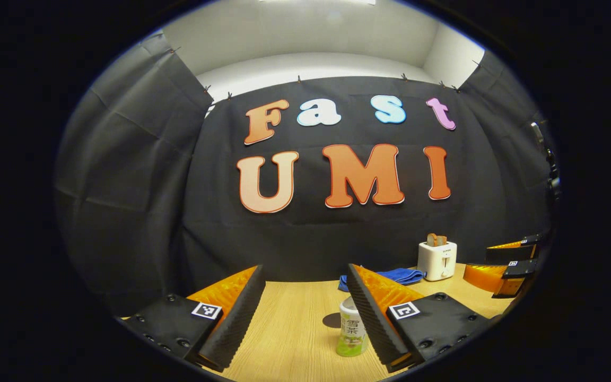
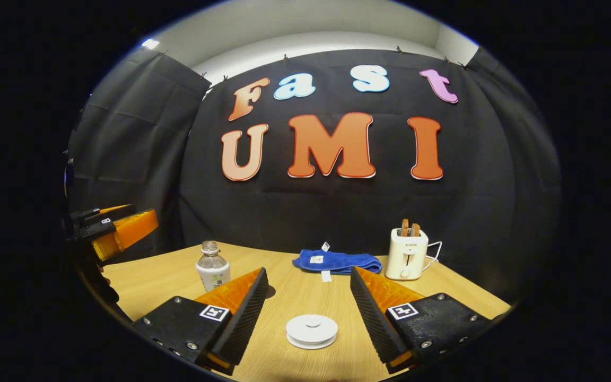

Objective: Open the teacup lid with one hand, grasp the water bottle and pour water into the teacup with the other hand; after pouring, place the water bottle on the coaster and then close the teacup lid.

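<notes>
The water bottle [image 1: 352, 330], clear with a white cap and a green label, stands on the wooden table [image 1: 289, 339]. It is just inside the right finger of my open left gripper [image 1: 304, 268], which partly hides it. In the right gripper view the bottle [image 2: 212, 267] stands at the left, beyond my left finger. The white teacup lid [image 2: 312, 330] with its small knob sits low between the fingers of my open right gripper [image 2: 308, 270], touching neither. A dark round patch [image 1: 332, 320] lies beside the bottle; it may be the coaster.
A folded blue cloth [image 2: 337, 261] and a white toaster [image 2: 406, 253] with toast in it stand at the back of the table by the wall. The right gripper [image 1: 478, 260] hangs at the right edge of the left gripper view, and the left gripper [image 2: 143, 223] at the far left of the right gripper view.
</notes>
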Demonstrator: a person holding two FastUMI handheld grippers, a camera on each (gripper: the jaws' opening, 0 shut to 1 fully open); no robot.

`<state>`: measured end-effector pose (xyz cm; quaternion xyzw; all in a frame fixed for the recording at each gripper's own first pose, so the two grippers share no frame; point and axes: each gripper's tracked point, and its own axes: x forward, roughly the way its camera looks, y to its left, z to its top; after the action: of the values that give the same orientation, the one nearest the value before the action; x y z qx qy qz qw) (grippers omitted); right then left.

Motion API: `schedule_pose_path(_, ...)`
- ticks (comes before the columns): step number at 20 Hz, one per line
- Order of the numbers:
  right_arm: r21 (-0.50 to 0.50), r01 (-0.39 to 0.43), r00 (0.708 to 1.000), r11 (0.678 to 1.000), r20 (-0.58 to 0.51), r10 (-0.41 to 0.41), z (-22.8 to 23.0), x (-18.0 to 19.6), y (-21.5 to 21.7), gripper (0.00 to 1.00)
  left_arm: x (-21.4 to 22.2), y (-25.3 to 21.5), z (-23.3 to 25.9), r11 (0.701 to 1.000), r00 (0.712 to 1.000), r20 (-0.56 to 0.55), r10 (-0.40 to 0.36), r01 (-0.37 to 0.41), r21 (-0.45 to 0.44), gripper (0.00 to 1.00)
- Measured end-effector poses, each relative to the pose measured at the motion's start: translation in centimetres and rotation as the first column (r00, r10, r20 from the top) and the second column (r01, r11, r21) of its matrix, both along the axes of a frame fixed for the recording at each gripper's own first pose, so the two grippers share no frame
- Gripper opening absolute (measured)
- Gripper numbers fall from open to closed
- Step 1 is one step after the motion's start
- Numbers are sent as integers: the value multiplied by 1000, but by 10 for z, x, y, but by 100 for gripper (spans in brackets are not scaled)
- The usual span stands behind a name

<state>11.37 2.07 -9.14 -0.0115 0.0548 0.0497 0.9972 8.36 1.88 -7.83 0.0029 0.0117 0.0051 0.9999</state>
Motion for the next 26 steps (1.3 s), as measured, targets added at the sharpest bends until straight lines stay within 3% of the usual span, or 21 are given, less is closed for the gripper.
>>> schedule_pose_path(4, -46, -5, 998, 999, -58, 2, -36, 15, 3, 93, 4, 1, -8, 1000, 1000, -6, -20, 20, -1, 99)
schedule_pose_path(8, -17, -44, 986, 999, -160, 41, -72, 26, 13, 90, 7, -8, -13, 999, 999, -10, -39, 39, 8, 99)
schedule_pose_path(10, -32, -29, 982, 999, -189, 23, -83, 32, 6, 87, 10, -12, -15, 999, 999, -10, -50, 50, 2, 99)
schedule_pose_path(18, -90, -17, 957, 996, -291, -10, -124, 46, -2, 59, 19, -15, -40, 999, 997, -59, -53, 53, 9, 98)
schedule_pose_path(22, -138, -14, 953, 990, -301, -29, -130, 49, -3, 56, 21, -17, -47, 998, 996, -73, -59, 59, 1, 99)
schedule_pose_path(23, -153, -8, 954, 988, -298, -39, -130, 49, -6, 53, 20, -17, -48, 998, 995, -77, -57, 58, 4, 99)
schedule_pose_path(24, -165, -9, 951, 986, -305, -42, -132, 49, -7, 41, 21, -17, -50, 998, 995, -79, -57, 57, 8, 99)
schedule_pose_path(26, -174, -15, 943, 985, -331, -44, -140, 48, -7, 39, 20, -17, -51, 998, 995, -83, -57, 58, 9, 99)
